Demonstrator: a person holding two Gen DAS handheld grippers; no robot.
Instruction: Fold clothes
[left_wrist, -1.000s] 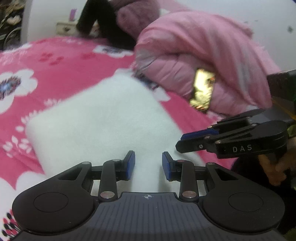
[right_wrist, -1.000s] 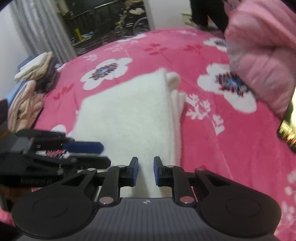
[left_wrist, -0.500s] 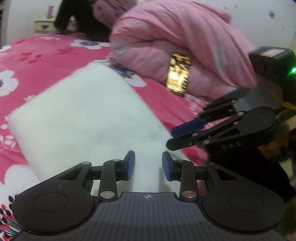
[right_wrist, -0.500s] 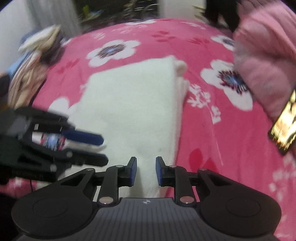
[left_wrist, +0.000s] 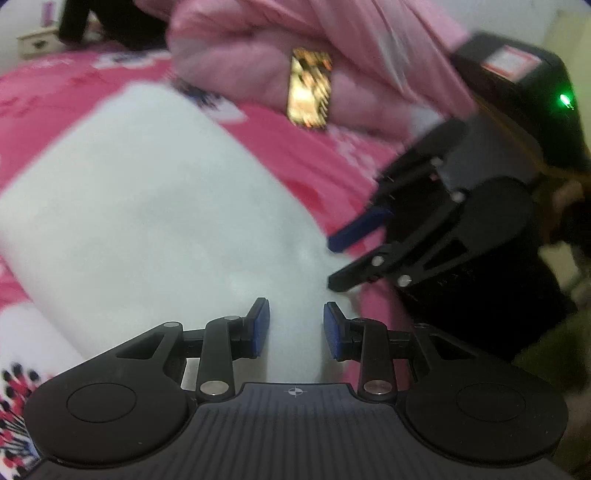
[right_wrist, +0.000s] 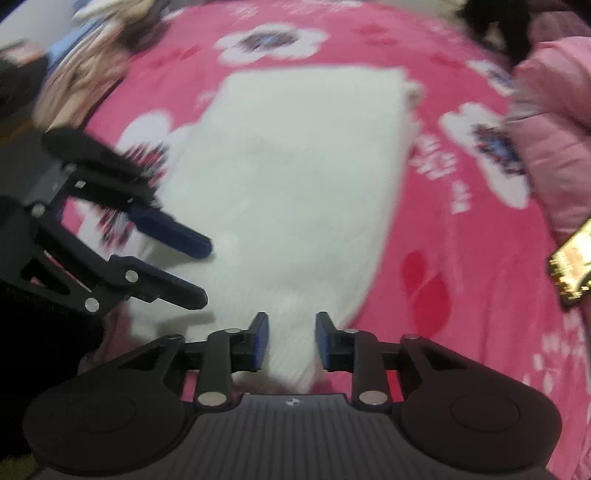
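Fingers (left_wrist: 259, 328) of the left gripper (left_wrist: 296, 328) stand apart, a moderate gap, nothing between the blue pads; white cloth shows through the gap. Right gripper (right_wrist: 290, 341) the same: fingers parted, holding nothing, poised over the near corner of the cloth.

Folded white garment (right_wrist: 295, 177) lies flat on the bed, on a pink bedspread (right_wrist: 461, 280) with white flower print. Fluffy texture, rough rectangle; folded layers show at its far right corner in the right wrist view.

Each gripper appears in the other's camera, both near the garment's near edge: right one at the right side, left one at the left, fingers of both spread.

Pink padded jacket (left_wrist: 332, 55) bunched on the bed beyond the garment. Phone (left_wrist: 309, 88), screen lit, leans against it.

Stack of folded clothes (right_wrist: 96, 55) at the bed's far left, blurred
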